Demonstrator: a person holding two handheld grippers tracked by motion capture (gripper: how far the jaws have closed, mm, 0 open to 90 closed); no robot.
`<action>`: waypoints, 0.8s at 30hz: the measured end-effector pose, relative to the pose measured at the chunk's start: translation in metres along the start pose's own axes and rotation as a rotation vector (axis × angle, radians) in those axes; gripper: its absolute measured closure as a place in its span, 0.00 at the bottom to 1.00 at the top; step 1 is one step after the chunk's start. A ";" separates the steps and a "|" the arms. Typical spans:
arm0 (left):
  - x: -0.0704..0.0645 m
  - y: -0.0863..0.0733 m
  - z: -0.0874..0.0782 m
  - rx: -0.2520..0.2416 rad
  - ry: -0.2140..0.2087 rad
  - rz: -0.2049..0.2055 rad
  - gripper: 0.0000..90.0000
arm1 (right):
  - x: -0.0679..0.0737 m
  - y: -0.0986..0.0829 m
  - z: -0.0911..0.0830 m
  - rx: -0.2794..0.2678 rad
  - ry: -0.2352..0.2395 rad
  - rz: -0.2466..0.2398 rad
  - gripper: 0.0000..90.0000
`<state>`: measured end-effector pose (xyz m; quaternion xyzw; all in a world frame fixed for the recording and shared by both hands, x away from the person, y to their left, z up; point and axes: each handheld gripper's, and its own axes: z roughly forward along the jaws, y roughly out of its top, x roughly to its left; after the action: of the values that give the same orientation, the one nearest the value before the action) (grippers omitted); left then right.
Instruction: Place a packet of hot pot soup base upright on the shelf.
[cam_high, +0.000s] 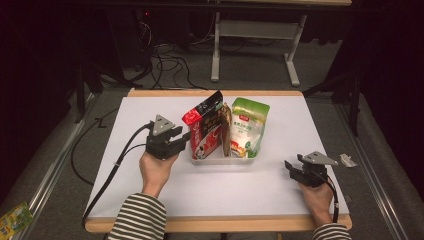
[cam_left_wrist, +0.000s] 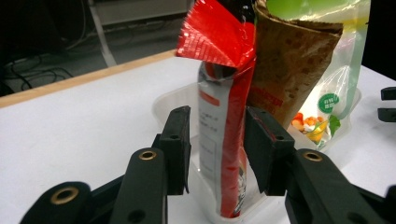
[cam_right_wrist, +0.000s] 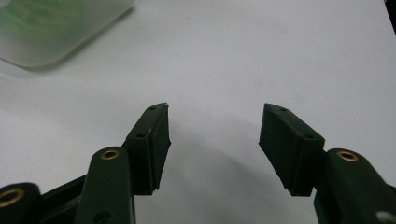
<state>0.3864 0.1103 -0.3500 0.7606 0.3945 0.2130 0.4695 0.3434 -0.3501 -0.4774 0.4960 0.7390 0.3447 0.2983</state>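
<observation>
- Red packet (cam_left_wrist: 224, 140) standing upright between the two black fingers (cam_left_wrist: 177, 144) of the left gripper (cam_left_wrist: 218, 149), inside the near end of a clear plastic tray (cam_left_wrist: 168, 100)
- Left jaws set fairly narrow around the packet: right finger looking pressed on its side, left finger just beside it with a thin slit of light between; cannot tell for sure if the grip is already firm
- Crimped red top of the packet folded over, well above the fingertips, leaning to the left of them in the left gripper view
- Behind the right finger, a brown paper pouch (cam_left_wrist: 292, 70) touching the red packet, and farther back a green-and-white bag (cam_left_wrist: 345, 88) in the same tray
- Seen from the high view, left gripper (cam_high: 181, 137) at the left side of the tray (cam_high: 220, 161), held by the left hand (cam_high: 155, 167), jaws pointing right into the red packet (cam_high: 205, 130)
- Right gripper (cam_right_wrist: 215, 140) well apart from the tray, jaws spread wide with only white table (cam_right_wrist: 280, 56) between and beyond them, holding nothing
- In the high view, right gripper (cam_high: 290, 167) low on the table near the right edge, held by the right hand (cam_high: 315, 195)
- Bottom of the red packet hidden behind the tray wall and the left jaws; print on it too small to read
- Tray corner (cam_right_wrist: 56, 32) blurred at the upper left of the right fingers; contents there only a green haze
</observation>
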 end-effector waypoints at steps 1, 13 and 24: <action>0.002 -0.001 -0.003 -0.003 0.005 -0.003 0.68 | 0.000 0.000 0.000 0.003 0.000 0.013 0.48; 0.016 -0.024 -0.031 -0.022 0.047 -0.011 0.61 | -0.001 0.000 0.000 0.000 0.004 0.015 0.48; 0.031 -0.107 -0.003 0.070 0.110 -0.041 0.49 | -0.003 -0.001 -0.001 -0.008 0.013 0.037 0.48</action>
<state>0.3601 0.1626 -0.4447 0.7554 0.4425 0.2306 0.4246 0.3431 -0.3530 -0.4769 0.5062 0.7302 0.3563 0.2892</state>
